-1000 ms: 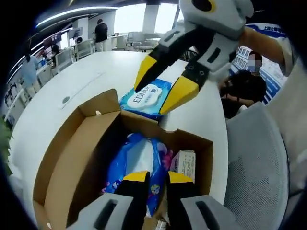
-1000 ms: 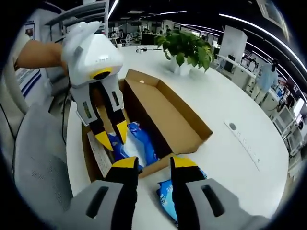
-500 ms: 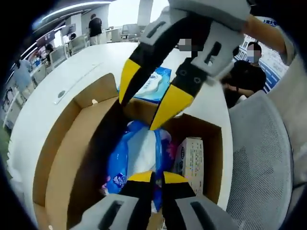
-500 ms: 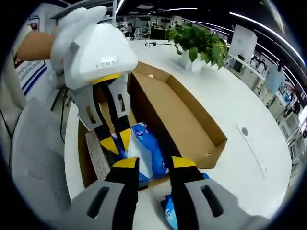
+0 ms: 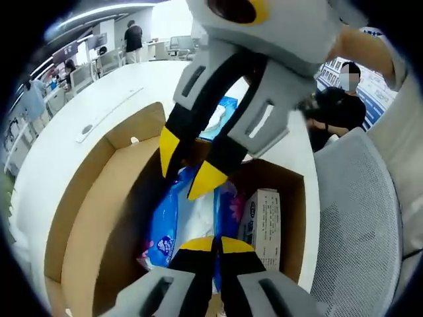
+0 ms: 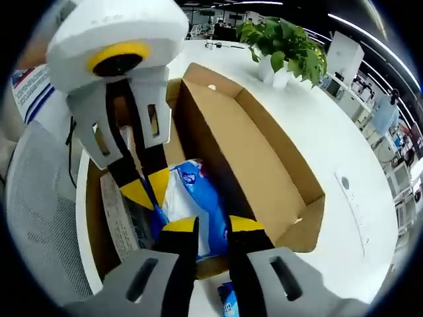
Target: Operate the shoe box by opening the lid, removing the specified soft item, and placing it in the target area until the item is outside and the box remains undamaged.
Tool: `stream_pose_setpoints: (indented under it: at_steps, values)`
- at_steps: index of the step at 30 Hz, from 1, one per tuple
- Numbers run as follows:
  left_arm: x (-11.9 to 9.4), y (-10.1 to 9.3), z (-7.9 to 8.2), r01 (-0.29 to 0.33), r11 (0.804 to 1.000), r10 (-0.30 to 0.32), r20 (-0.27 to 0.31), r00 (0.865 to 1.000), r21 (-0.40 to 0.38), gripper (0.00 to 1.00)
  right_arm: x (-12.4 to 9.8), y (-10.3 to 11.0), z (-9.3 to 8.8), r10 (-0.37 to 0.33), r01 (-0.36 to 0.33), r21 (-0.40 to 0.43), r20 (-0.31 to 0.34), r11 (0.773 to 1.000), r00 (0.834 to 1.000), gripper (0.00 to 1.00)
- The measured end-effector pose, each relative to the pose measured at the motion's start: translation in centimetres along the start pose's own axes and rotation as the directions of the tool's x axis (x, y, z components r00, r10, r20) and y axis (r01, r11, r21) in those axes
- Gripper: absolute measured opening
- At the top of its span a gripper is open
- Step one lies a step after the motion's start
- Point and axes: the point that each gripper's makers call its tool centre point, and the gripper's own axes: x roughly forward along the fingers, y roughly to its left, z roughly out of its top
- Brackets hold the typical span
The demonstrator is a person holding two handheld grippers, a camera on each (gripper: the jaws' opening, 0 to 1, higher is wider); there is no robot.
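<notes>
The open cardboard shoe box (image 5: 99,198) (image 6: 264,158) lies on the white table. Inside it is a blue and white soft pack (image 5: 168,224) (image 6: 198,198), with a white carton (image 5: 264,224) (image 6: 119,224) beside it. My left gripper (image 5: 216,246) (image 6: 147,188) is down in the box, its jaws closed on the near edge of the soft pack. My right gripper (image 6: 213,226) (image 5: 188,165) hangs over the same pack from the other side, jaws apart, with the pack showing between them.
A second blue wipes pack (image 5: 221,112) (image 6: 228,307) lies on the table just outside the box. A grey mesh chair (image 5: 357,218) (image 6: 33,198) stands against the table edge. A potted plant (image 6: 284,46) sits beyond the box. People stand in the background.
My left jaws closed from a clear gap to almost touching. The right gripper came from the wipes pack outside down into the box, and its jaws narrowed a little.
</notes>
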Motion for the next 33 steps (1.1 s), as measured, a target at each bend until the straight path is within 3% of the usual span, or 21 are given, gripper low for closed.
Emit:
stream_pose_setpoints:
  at_steps: [6,16,33]
  values:
    - [-0.2,0.0,0.0,0.000,1.000,0.000,0.009,1.000,-0.010,0.00,0.8,0.1,-0.4,0.001,0.000,0.006,-0.029,1.000,1.000,0.00]
    - [-1.1,0.2,0.0,-0.013,0.999,0.014,0.024,1.000,-0.037,0.00,0.4,0.3,0.6,-0.002,0.002,-0.008,0.004,1.000,1.000,0.00]
    - [-4.4,0.0,1.0,-0.063,0.998,0.064,0.023,0.998,-0.007,0.00,-2.3,0.6,3.5,-0.012,0.016,-0.054,0.082,0.998,0.997,0.00]
